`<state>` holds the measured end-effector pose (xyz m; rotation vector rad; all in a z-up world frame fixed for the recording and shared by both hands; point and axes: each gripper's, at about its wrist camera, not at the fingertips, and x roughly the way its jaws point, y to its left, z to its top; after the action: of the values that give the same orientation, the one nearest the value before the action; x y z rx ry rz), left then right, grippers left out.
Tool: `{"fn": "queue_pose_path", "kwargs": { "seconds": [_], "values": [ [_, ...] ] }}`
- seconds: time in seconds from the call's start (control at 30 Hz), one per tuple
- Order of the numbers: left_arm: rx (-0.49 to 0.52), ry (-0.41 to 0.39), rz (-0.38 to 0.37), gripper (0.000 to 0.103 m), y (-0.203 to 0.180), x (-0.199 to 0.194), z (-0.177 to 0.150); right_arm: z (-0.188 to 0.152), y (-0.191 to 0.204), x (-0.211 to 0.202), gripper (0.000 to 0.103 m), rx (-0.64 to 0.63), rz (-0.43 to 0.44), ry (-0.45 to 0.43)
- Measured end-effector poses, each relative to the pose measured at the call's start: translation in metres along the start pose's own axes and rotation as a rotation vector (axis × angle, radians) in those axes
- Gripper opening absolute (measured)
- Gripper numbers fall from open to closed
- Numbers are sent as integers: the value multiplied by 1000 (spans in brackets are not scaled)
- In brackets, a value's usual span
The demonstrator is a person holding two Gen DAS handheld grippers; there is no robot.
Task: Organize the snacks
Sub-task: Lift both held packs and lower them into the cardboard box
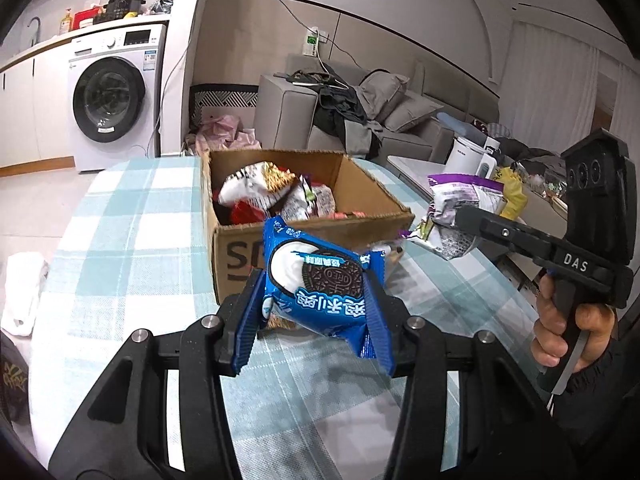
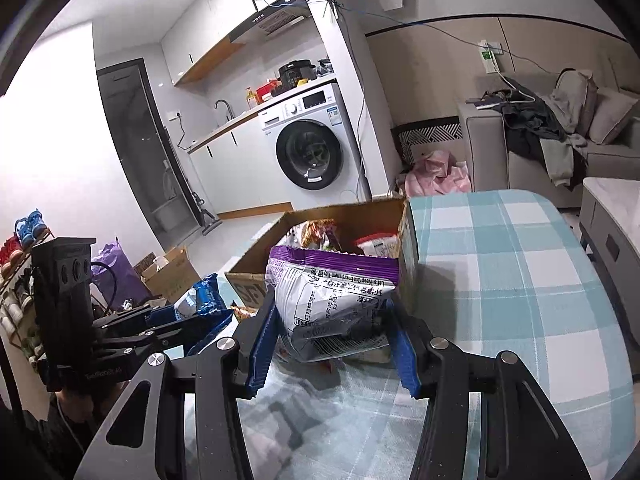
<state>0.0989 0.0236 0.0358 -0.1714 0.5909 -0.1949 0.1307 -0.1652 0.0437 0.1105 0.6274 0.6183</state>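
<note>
My left gripper is shut on a blue Oreo packet, held just above the checked tablecloth in front of the open cardboard box. The box holds several snack packets. My right gripper is shut on a purple and white snack bag, lifted close to the box's near corner. In the left wrist view the right gripper shows at the right with that bag in its jaws. The Oreo packet and left gripper appear at the left of the right wrist view.
The table wears a blue and white checked cloth, with a white plastic bag at its left edge. A low table with a white appliance stands to the right. Behind are a grey sofa and a washing machine.
</note>
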Motion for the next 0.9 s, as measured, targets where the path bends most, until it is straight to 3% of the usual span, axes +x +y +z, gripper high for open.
{"fn": "queue_pose_path", "kwargs": {
  "seconds": [0.43, 0.9],
  "values": [
    [-8, -52, 40, 45, 4, -8, 33, 29, 16, 3, 52, -7, 9, -39],
    [10, -59, 86, 45, 6, 22, 62, 51, 21, 15, 52, 30, -5, -58]
  ]
}}
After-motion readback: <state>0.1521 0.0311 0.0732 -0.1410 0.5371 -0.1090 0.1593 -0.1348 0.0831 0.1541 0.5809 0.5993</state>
